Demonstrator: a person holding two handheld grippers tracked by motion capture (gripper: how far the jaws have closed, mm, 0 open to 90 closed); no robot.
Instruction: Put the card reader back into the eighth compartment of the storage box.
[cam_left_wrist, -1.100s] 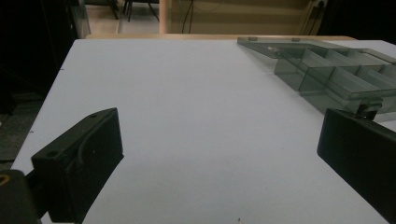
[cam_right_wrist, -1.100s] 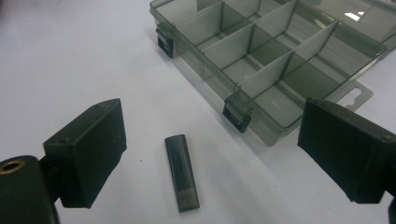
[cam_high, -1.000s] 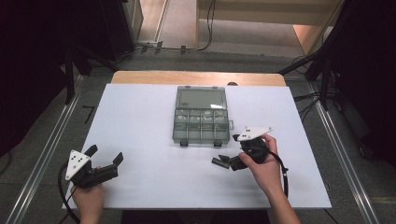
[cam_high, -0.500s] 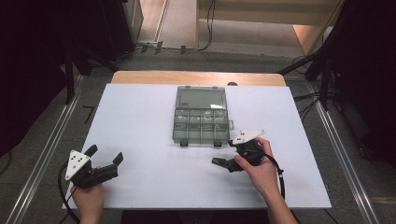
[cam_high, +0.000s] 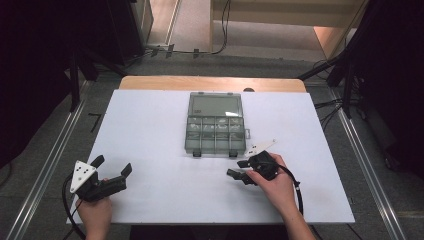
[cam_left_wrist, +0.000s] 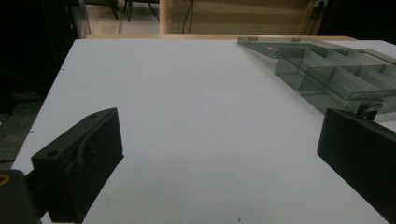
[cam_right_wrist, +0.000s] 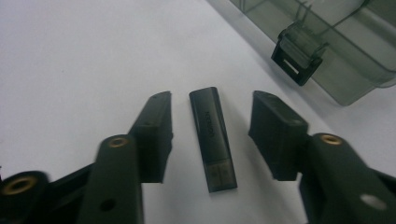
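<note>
A dark USB stick lies flat on the white table, between the two jaws of my right gripper, which is open and straddles it without touching. In the high view that right gripper sits just below the front right corner of a clear grey compartment box. The box is closed, with black latches on its front. My left gripper rests open near the table's front left corner, nothing between its jaws.
The white table top has wide bare space on the left and in the middle. A wooden strip runs along the far edge. Metal rails flank the table on both sides.
My right gripper has tilted down and shifted slightly left toward the table. The left gripper has stayed put.
</note>
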